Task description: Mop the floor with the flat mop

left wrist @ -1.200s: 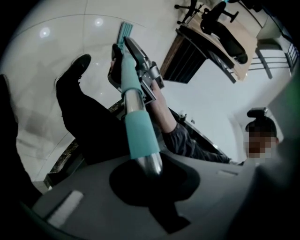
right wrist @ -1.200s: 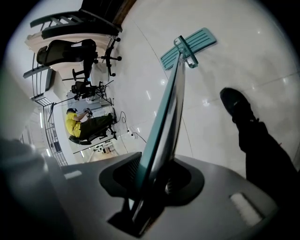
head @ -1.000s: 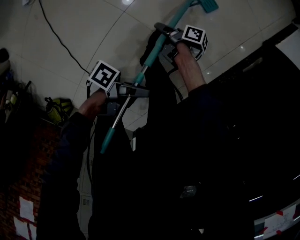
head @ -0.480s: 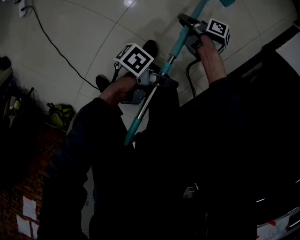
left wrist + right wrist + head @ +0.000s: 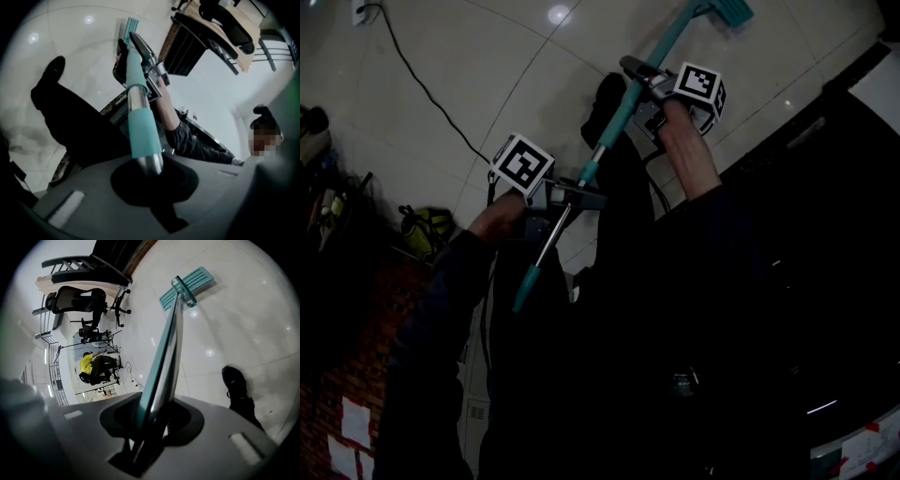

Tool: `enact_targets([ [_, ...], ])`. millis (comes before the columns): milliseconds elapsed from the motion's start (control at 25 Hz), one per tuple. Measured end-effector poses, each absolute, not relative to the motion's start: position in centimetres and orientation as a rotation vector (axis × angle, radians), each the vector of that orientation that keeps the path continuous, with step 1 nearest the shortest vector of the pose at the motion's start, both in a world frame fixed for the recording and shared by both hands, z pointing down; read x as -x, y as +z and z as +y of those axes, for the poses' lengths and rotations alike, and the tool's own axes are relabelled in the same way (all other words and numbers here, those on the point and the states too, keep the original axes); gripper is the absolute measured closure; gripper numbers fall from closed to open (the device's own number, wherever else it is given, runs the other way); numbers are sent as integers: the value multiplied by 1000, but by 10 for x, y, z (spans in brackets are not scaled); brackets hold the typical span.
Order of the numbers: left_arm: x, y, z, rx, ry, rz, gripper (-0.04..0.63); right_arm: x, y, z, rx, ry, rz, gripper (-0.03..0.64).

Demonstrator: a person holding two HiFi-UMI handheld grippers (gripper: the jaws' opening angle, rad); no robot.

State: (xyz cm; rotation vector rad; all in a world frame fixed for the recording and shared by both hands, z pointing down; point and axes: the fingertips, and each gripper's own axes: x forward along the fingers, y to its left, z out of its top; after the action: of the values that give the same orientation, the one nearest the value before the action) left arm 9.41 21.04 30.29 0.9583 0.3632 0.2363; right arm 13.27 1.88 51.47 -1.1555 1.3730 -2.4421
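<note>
mopping under way. left gripper (image 5: 572,192) clamped on the bare metal stretch of the flat mop (image 5: 164,348) pole (image 5: 619,120), just below its teal end grip; right gripper (image 5: 642,77) closed on the same pole further down. mop head (image 5: 186,286) lies flat on the tiled floor (image 5: 469,66), out ahead of the person's shoe (image 5: 602,94). tiles glossy all over, no wet trail or dirt edge to be made out, so cannot tell how much is covered. judged mid-stroke; the floor toward the cable (image 5: 422,84) probably left to do.
</note>
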Motion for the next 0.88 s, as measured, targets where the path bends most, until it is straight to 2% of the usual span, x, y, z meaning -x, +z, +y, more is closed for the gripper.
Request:
enact_targets([
  [440,84,290,356,-911,304,322,577,52,509,179,1054,-2561,1300,480],
  [880,180,310,416,-848,268,303,569,156,544,257,1038,-2605,1211,477],
])
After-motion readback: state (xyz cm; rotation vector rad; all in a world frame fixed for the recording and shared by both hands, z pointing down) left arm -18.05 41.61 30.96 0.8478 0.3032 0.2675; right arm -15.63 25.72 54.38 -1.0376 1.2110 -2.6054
